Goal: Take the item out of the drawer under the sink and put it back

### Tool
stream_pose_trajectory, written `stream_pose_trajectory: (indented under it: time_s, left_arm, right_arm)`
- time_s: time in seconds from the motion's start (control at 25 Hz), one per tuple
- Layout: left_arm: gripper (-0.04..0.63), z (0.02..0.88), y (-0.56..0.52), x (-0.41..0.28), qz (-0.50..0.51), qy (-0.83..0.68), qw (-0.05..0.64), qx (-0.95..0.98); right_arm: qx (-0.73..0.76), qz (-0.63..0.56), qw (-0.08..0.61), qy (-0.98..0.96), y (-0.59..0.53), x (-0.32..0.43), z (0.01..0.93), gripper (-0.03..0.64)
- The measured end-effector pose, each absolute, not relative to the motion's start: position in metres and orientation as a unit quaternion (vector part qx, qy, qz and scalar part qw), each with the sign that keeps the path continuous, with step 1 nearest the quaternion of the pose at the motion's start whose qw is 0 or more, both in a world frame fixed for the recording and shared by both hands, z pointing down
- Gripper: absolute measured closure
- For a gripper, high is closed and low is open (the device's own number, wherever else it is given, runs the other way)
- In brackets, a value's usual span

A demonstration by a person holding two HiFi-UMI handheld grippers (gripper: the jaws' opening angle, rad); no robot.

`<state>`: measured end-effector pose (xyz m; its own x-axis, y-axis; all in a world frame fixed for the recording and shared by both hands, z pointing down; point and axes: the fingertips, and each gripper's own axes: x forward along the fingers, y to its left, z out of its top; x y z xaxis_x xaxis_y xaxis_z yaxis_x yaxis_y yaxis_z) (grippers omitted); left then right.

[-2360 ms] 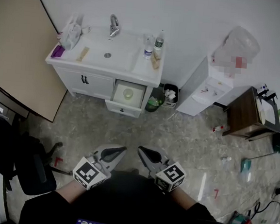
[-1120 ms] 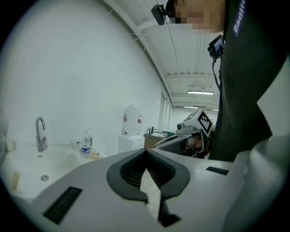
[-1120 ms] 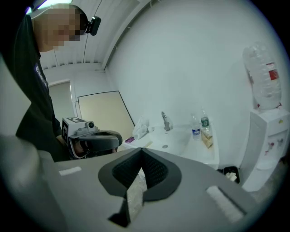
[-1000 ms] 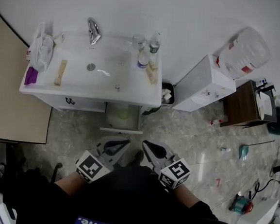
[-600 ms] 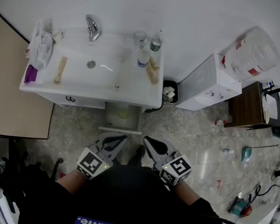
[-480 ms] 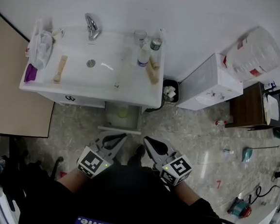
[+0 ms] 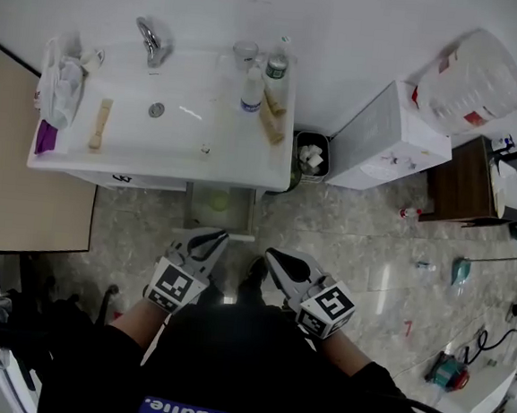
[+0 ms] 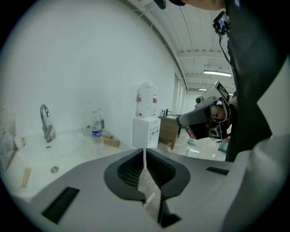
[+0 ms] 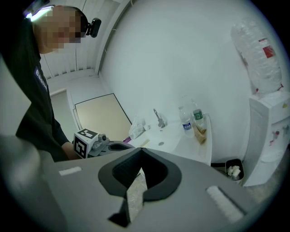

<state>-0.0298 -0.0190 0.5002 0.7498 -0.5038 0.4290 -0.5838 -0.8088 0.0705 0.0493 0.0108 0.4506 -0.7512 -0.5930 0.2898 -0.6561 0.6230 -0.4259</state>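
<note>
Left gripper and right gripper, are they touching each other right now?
Apart. The head view shows a strip of floor between the left gripper and the right gripper.

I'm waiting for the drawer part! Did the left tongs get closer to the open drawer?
Yes. The left tongs moved toward the open drawer: their tips now reach its front edge, where floor showed between them before.

A workspace's washroom corner: sink vanity, water dispenser, cluttered stone floor.

light: bright, even | edges: fisheye, dark vignette | focus: sharp
</note>
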Motion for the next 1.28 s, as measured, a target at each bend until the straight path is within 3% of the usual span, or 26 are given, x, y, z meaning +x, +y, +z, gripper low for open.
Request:
stream_pose_trajectory:
  time_s: [0.44,0.56,1.28]
  left_arm:
    - [0.584,0.580,-0.048,-0.028,0.289,-0.276,0.112,0.910]
    - [0.522,0.599,-0.054,-0.026,0.313,-0.263,0.107,0.906]
    - [0.472,0.725,-0.069,-0.047,0.462,-0.207,0.074,0.859]
  right_arm:
    - [0.372,0.280,0.067,-0.882,0.007,0.073,0.467,0.615]
    - [0.377,0.281,0.071,-0.880,0.007,0.079,0.470,0.615]
    - [0.413,0.306,0.099,-0.852,0.016,0.094,0.498,0.615]
